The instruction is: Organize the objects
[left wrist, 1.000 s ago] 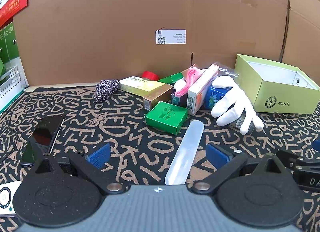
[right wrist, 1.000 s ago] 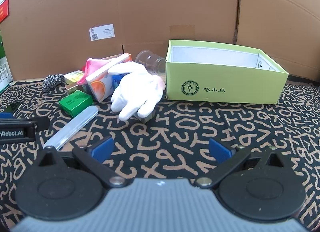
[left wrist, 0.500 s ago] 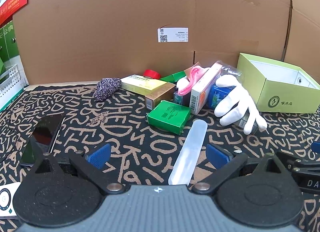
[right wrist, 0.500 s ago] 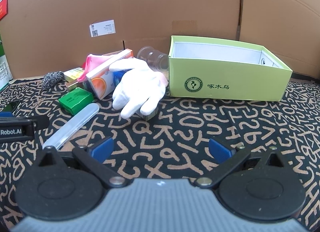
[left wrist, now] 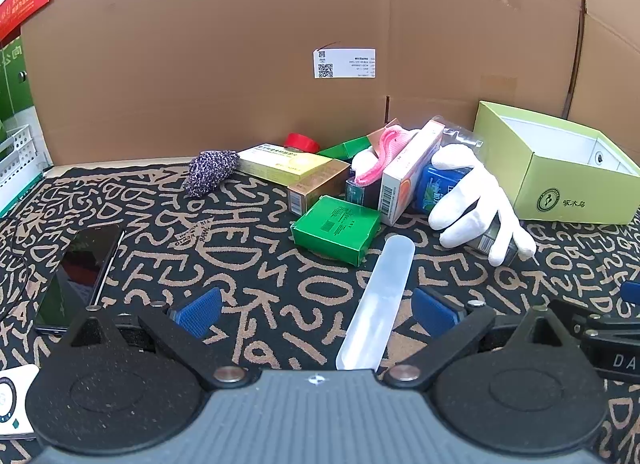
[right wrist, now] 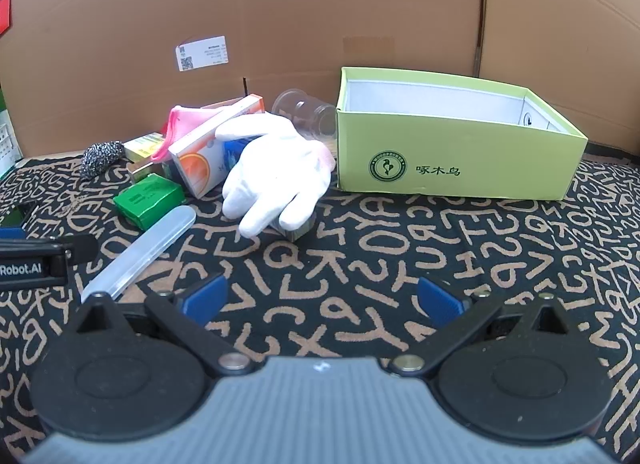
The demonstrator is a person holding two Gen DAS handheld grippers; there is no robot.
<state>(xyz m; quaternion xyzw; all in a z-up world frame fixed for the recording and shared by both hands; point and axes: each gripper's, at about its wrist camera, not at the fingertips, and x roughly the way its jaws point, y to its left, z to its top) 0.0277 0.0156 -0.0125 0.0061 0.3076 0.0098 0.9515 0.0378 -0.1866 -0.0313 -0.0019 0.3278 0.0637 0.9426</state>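
Boxes (left wrist: 335,229) and a white glove (left wrist: 476,200) lie heaped mid-frame on the patterned surface (left wrist: 248,264), just left of the open green box (right wrist: 456,172). Left gripper (left wrist: 316,306) and right gripper (right wrist: 322,300) fingers both spread wide, empty.

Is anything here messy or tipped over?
Yes. A clear plastic cup lies on its side beside the light green box. A white glove is draped over a small box, and cartons lean on each other in a jumble, with a green carton and a frosted plastic case loose in front.
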